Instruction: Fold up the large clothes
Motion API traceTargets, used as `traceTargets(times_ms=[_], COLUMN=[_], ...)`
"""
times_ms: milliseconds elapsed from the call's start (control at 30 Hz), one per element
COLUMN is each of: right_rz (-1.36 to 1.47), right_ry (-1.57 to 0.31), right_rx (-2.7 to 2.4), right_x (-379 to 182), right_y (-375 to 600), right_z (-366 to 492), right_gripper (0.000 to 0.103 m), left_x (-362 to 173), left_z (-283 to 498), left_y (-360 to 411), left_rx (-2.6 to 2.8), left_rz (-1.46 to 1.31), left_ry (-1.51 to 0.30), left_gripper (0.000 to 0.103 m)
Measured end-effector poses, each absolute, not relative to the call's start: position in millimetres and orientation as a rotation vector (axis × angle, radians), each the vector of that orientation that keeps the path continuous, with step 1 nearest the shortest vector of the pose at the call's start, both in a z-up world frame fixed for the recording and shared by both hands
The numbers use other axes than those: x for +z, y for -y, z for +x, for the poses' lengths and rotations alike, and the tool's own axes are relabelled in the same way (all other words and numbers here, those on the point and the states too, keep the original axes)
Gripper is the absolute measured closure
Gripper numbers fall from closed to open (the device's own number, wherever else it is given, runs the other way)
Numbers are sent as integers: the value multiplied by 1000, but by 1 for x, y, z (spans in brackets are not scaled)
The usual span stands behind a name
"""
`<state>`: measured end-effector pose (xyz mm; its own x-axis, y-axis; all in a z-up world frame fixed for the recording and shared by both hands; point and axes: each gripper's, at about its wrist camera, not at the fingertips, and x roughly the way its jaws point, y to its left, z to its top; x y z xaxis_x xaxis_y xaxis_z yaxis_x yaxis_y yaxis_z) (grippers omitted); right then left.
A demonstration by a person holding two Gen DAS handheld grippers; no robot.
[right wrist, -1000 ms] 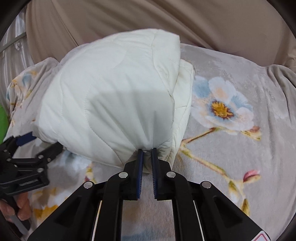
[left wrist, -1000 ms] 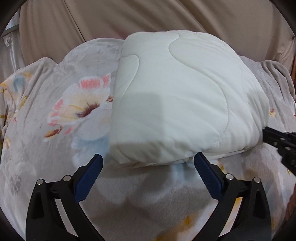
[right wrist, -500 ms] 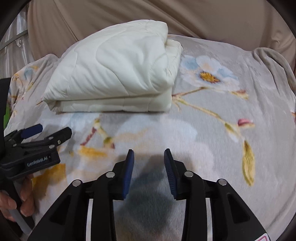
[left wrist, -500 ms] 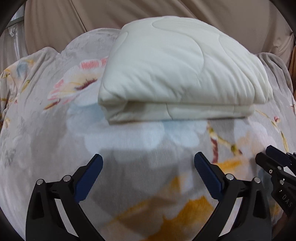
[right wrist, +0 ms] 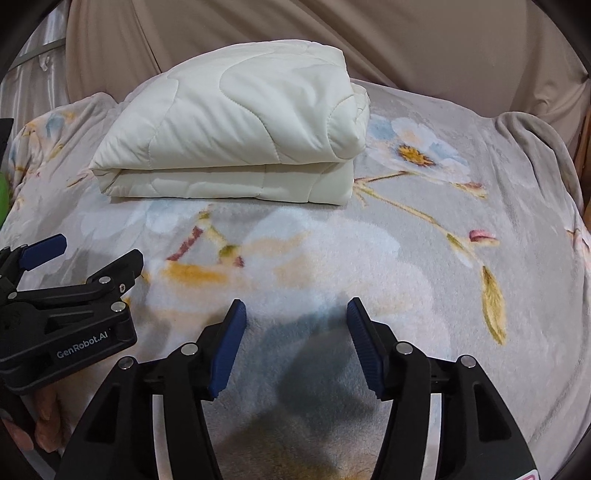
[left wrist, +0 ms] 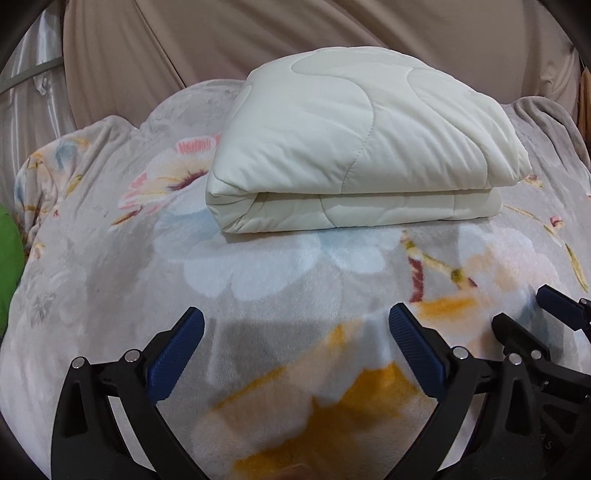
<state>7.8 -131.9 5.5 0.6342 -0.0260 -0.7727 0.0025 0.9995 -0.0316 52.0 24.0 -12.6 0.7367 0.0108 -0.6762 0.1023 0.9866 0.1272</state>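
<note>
A cream quilted garment [left wrist: 354, 147] lies folded into a thick stack on the floral blanket [left wrist: 277, 269], ahead of both grippers and apart from them. In the right wrist view the same folded stack [right wrist: 240, 140] sits at the far left. My left gripper [left wrist: 295, 328] hovers over the blanket with its jaws wide open and nothing between them. My right gripper [right wrist: 295, 321] is near the blanket's front, its jaws opening, and only blanket shows between its blue pads. The left gripper [right wrist: 85, 251] also appears at the left edge of the right wrist view.
The grey floral blanket [right wrist: 424, 229] covers a bed. Beige drapes [left wrist: 332, 33] hang behind it. A green object [left wrist: 9, 251] pokes in at the left edge. A person's fingers [right wrist: 40, 417] hold the left gripper's handle.
The right gripper let go of the garment's edge and its jaws spread. Both grippers drew back from the stack, which now rests folded farther away on the blanket.
</note>
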Motion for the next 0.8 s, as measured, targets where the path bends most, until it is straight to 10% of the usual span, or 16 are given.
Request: traceTargets(times_ms=[800], right_rz=[-35], right_ry=[-881], right_rx=[-39], right_x=[2], right_y=[131], right_z=[7], right_gripper=[44], left_x=[-17], left_z=[55], left_y=[-20], left_rx=[-12], left_rz=[212], left_ry=[-734], left_gripper=[5])
